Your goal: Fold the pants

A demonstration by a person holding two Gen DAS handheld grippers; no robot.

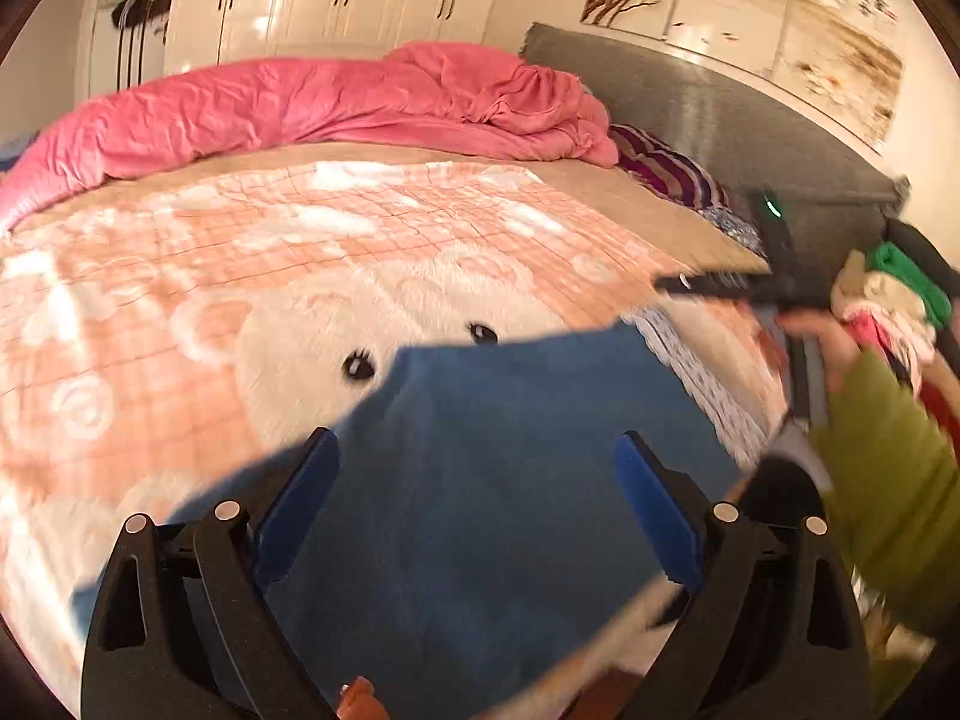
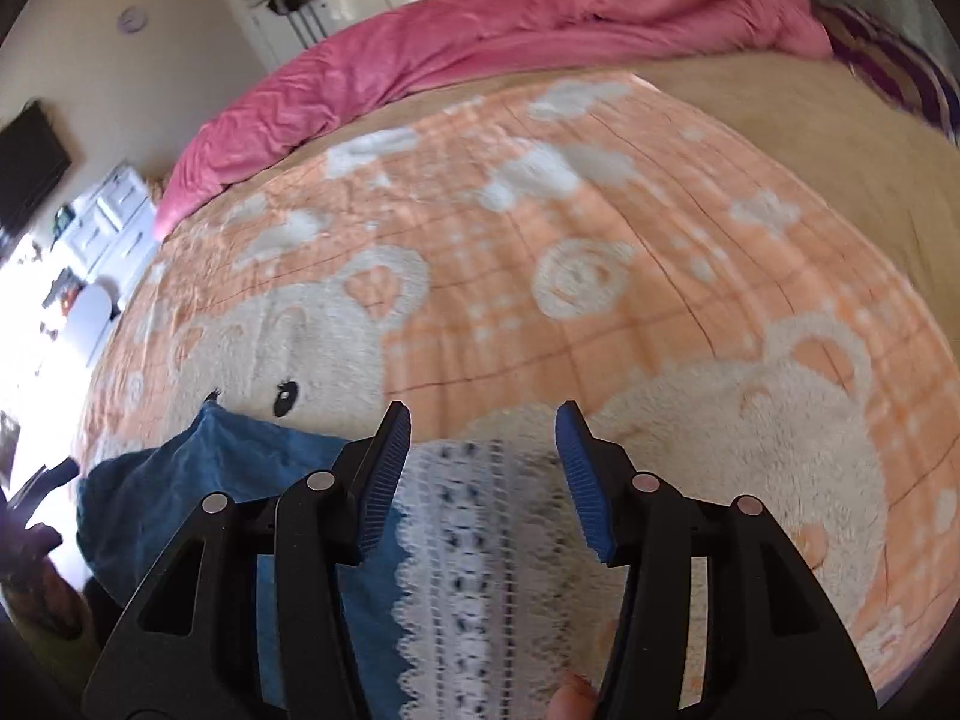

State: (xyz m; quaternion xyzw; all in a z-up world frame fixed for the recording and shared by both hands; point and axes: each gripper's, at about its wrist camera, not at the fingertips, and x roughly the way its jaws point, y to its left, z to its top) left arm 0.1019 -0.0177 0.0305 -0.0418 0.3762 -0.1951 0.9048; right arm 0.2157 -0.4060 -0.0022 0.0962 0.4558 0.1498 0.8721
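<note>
A bed with a teddy-bear blanket (image 2: pixel 600 228) carries the blue pants (image 1: pixel 480 480) at its near edge. Both grippers, left (image 1: pixel 477 468) and right (image 2: pixel 483 468), hover released; grabbing the plush blanket along with the cloth could spoil the fold.

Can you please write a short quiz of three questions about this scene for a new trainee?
1. True or false: the left tongs are shut on the blue pants.
2. What lies under the right tongs? A) white lace trim B) the pink duvet C) a striped pillow
3. Fill in: the pants lie on a peach blanket with a white ____ pattern.

Key: 1 false, both tongs are open; 2 A; 3 bear.
</note>
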